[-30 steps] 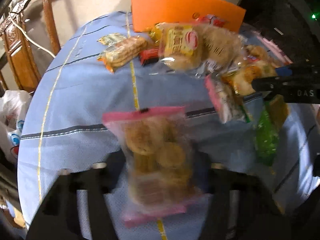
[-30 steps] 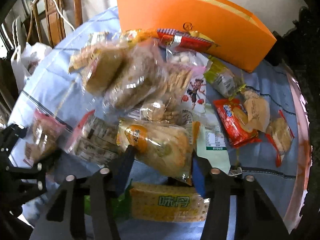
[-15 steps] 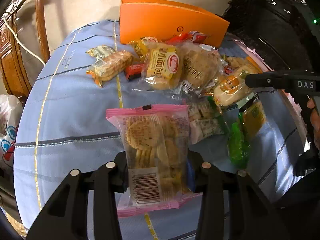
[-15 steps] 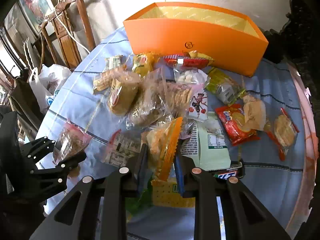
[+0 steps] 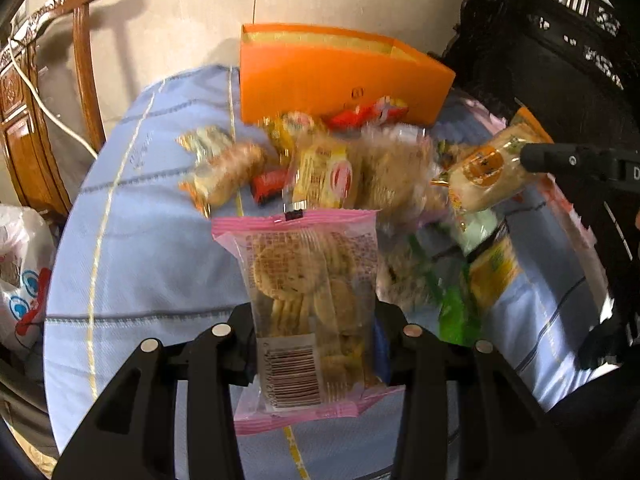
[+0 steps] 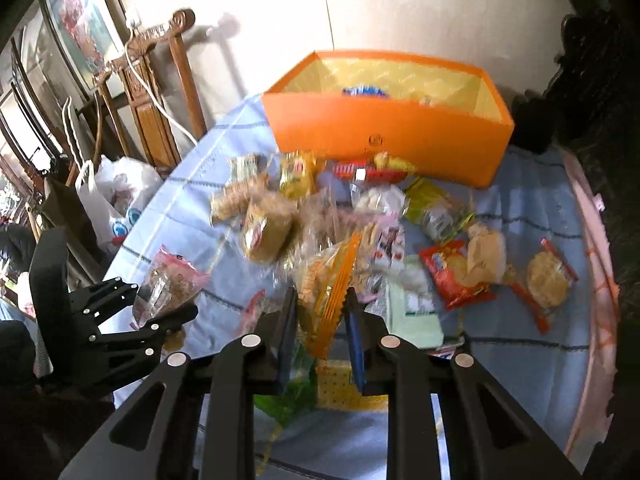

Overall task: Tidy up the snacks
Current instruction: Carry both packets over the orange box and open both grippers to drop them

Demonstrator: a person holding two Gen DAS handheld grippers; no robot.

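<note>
Both packs are lifted and the carry to the box [image 6: 384,128] looks to be the step in hand. The left gripper [image 5: 316,344] has its jaws clamped on a crinkly pink-edged cracker pack [image 5: 308,300]; the right gripper [image 6: 322,320] pinches an orange-edged bun pack [image 6: 328,284] edge-on. The open-topped card box stands ahead of both jaws, beyond the loose snacks [image 6: 360,216] on the cloth-covered worktop [image 5: 152,248]; next each pack needs carrying over its wall and releasing.
</note>
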